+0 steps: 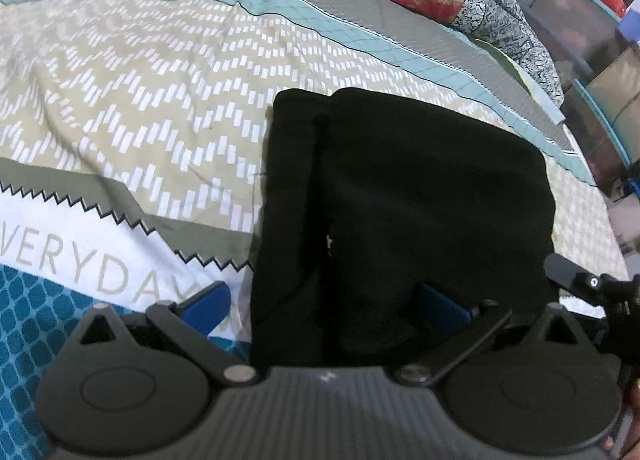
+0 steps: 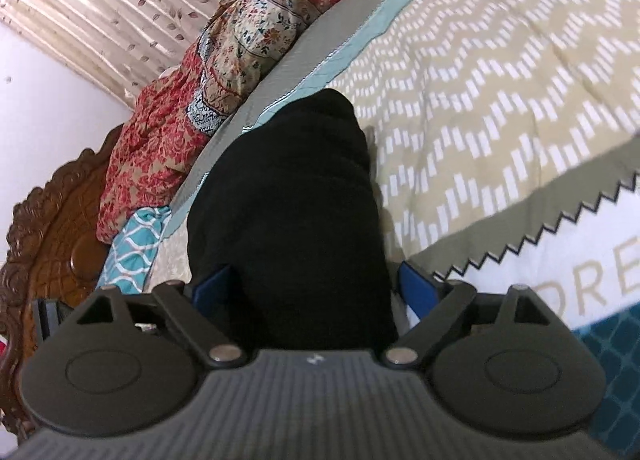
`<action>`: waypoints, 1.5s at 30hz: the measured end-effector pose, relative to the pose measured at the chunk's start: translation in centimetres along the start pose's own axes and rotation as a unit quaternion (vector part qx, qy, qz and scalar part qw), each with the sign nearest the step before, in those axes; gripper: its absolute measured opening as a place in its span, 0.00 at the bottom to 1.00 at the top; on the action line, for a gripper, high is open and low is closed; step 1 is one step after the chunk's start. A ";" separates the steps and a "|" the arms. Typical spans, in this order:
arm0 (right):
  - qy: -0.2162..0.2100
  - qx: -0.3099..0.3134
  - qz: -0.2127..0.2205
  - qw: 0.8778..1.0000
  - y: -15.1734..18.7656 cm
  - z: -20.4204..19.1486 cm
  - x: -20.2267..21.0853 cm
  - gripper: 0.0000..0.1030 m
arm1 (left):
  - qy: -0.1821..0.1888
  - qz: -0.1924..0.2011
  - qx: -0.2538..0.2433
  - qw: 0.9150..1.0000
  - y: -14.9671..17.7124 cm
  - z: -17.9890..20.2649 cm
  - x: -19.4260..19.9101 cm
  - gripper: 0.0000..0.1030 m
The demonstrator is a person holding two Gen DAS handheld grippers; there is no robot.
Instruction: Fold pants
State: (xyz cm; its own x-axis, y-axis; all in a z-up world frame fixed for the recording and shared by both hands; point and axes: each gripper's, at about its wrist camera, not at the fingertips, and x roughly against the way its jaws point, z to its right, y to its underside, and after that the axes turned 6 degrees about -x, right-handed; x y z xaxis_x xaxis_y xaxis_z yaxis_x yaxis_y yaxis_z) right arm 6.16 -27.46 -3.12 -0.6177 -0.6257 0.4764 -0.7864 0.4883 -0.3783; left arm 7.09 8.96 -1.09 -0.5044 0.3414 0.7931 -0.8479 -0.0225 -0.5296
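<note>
On one bedspread, one folded black pants.

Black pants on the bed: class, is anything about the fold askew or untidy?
Slightly. In the left wrist view the black pants lie folded on the patterned bedspread, but the layers are not flush: a lower layer sticks out as a strip along the left edge. Nothing looks damaged.
</note>
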 end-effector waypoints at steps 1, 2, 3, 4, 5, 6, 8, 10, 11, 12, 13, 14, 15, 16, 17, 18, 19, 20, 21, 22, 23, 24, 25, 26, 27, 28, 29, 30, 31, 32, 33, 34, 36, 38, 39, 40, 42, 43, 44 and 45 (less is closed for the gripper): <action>0.000 0.000 -0.002 1.000 0.0 0.0 0.1 0.89 | -0.004 0.002 -0.001 1.000 0.0 0.1 0.0 1.00; 0.000 -0.001 -0.003 1.000 0.0 0.0 0.1 0.89 | -0.006 0.003 -0.002 1.000 0.2 0.0 0.1 1.00; 0.000 -0.002 -0.005 1.000 0.0 0.0 0.2 0.89 | -0.007 0.003 -0.002 1.000 0.4 -0.1 0.3 1.00; -0.001 -0.004 -0.005 1.000 0.0 0.1 0.2 0.89 | -0.009 0.004 -0.002 1.000 0.4 0.0 0.3 1.00; -0.002 -0.006 -0.006 1.000 0.0 0.1 0.3 0.89 | -0.010 0.005 -0.002 1.000 0.5 0.1 0.3 1.00; -0.002 -0.007 -0.006 1.000 0.0 0.1 0.2 0.89 | -0.012 0.006 -0.003 1.000 0.5 0.0 0.3 1.00; -0.001 -0.008 -0.005 1.000 0.0 0.0 0.2 0.89 | -0.013 0.008 -0.004 1.000 0.7 0.0 0.3 1.00; 0.001 -0.010 -0.001 1.000 0.1 -0.1 0.1 0.90 | -0.012 0.009 -0.004 1.000 0.7 -0.1 0.4 1.00; 0.002 -0.012 0.001 1.000 0.2 -0.2 0.0 0.90 | -0.012 0.009 -0.004 1.000 0.7 -0.1 0.4 1.00; 0.001 -0.014 0.003 1.000 0.3 -0.3 0.0 0.90 | -0.012 0.009 -0.004 1.000 0.8 -0.1 0.4 1.00; 0.000 -0.017 0.004 1.000 0.3 -0.2 0.0 0.90 | -0.012 0.009 -0.003 1.000 0.8 -0.1 0.4 1.00; -0.001 -0.021 0.006 1.000 0.3 -0.2 0.0 0.90 | -0.012 0.009 -0.003 1.000 0.8 -0.1 0.4 1.00; -0.004 -0.027 0.008 1.000 0.4 0.0 0.1 0.90 | -0.012 0.009 -0.004 1.000 0.8 -0.1 0.4 1.00; -0.007 -0.033 0.010 0.999 0.4 0.1 0.2 0.90 | -0.012 0.010 -0.003 1.000 0.8 -0.1 0.4 1.00; -0.009 -0.039 0.011 0.999 0.5 0.2 0.3 0.90 | -0.012 0.010 -0.004 1.000 0.8 -0.1 0.4 1.00; -0.013 -0.047 0.011 0.999 0.5 0.3 0.4 0.90 | -0.012 0.010 -0.004 1.000 0.8 -0.1 0.4 1.00; -0.017 -0.055 0.011 0.998 0.5 0.4 0.6 0.90 | -0.012 0.009 -0.004 1.000 0.8 -0.1 0.4 1.00; -0.023 -0.064 0.010 0.998 0.6 0.6 0.8 0.90 | -0.012 0.009 -0.004 1.000 0.7 -0.1 0.4 1.00; -0.029 -0.069 0.006 0.997 0.6 0.7 0.9 0.90 | -0.012 0.009 -0.004 1.000 0.7 -0.1 0.4 1.00; -0.036 -0.073 -0.002 0.997 0.7 0.8 1.1 0.90 | -0.012 0.009 -0.004 1.000 0.7 -0.1 0.4 1.00; -0.041 -0.073 -0.009 0.996 0.9 0.9 1.1 0.90 | -0.012 0.009 -0.004 1.000 0.7 -0.1 0.4 1.00; -0.044 -0.066 -0.015 0.997 1.1 0.8 1.3 0.91 | -0.012 0.009 -0.004 1.000 0.7 -0.1 0.3 1.00; -0.044 -0.057 -0.018 0.997 1.3 0.8 1.4 0.91 | -0.012 0.009 -0.004 1.000 0.7 -0.1 0.3 1.00; -0.043 -0.045 -0.021 0.998 1.5 0.6 1.5 0.91 | -0.013 0.010 -0.004 1.000 0.7 -0.2 0.4 1.00; -0.040 -0.033 -0.023 0.998 1.7 0.4 1.6 0.91 | -0.014 0.010 -0.004 1.000 0.8 -0.1 0.5 1.00; -0.036 -0.025 -0.023 0.999 1.9 0.1 1.5 0.91 | -0.015 0.010 -0.005 1.000 0.8 0.0 0.5 1.00; -0.031 -0.018 -0.022 0.999 2.0 -0.1 1.4 0.91 | -0.016 0.010 -0.005 1.000 0.9 0.1 0.5 1.00; -0.026 -0.015 -0.023 0.999 2.0 -0.3 1.3 0.91 | -0.018 0.010 -0.006 1.000 0.9 0.2 0.5 1.00; -0.023 -0.013 -0.023 0.999 2.1 -0.5 1.1 0.91 | -0.020 0.010 -0.007 1.000 0.9 0.2 0.6 1.00; -0.022 -0.012 -0.023 0.999 2.1 -0.6 0.9 0.92 | -0.022 0.010 -0.008 1.000 0.9 0.3 0.6 1.00; -0.020 -0.011 -0.024 0.999 2.1 -0.6 0.9 0.92 | -0.023 0.011 -0.009 1.000 0.9 0.3 0.6 1.00; -0.019 -0.011 -0.024 0.999 2.0 -0.6 0.8 0.92 | -0.025 0.011 -0.010 1.000 1.0 0.4 0.6 1.00; -0.019 -0.010 -0.023 0.999 2.0 -0.6 0.8 0.92 | -0.029 0.012 -0.013 0.999 1.0 0.5 0.6 1.00; -0.019 -0.008 -0.021 1.000 2.0 -0.7 0.6 0.92 | -0.031 0.013 -0.014 0.999 1.0 0.5 0.6 1.00; -0.018 -0.007 -0.020 1.000 2.2 -0.7 0.6 0.92 | -0.031 0.013 -0.015 0.999 1.0 0.6 0.6 1.00; -0.017 -0.005 -0.019 1.000 2.3 -0.7 0.6 0.92 | -0.032 0.013 -0.015 0.999 1.0 0.6 0.6 1.00; -0.016 -0.004 -0.018 1.000 2.4 -0.8 0.4 0.93 | -0.031 0.013 -0.015 0.999 1.0 0.5 0.6 1.00; -0.017 -0.003 -0.018 1.000 2.4 -0.8 0.3 0.93 | -0.031 0.013 -0.015 0.999 1.0 0.5 0.6 1.00; -0.019 -0.003 -0.019 1.000 2.3 -0.7 0.3 0.95 | -0.031 0.013 -0.015 0.999 1.0 0.5 0.6 1.00; -0.022 -0.003 -0.020 1.000 2.3 -0.7 0.3 0.97 | -0.031 0.013 -0.015 0.999 1.0 0.5 0.6 1.00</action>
State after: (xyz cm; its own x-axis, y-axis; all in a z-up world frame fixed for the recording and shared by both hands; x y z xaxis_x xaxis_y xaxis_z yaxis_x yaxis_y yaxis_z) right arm 4.22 -26.07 -3.28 -0.5852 -0.6711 0.4551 -0.8105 0.4664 -0.3544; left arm 5.84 8.64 -1.00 -0.5369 0.2816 0.7953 -0.8293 -0.0027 -0.5588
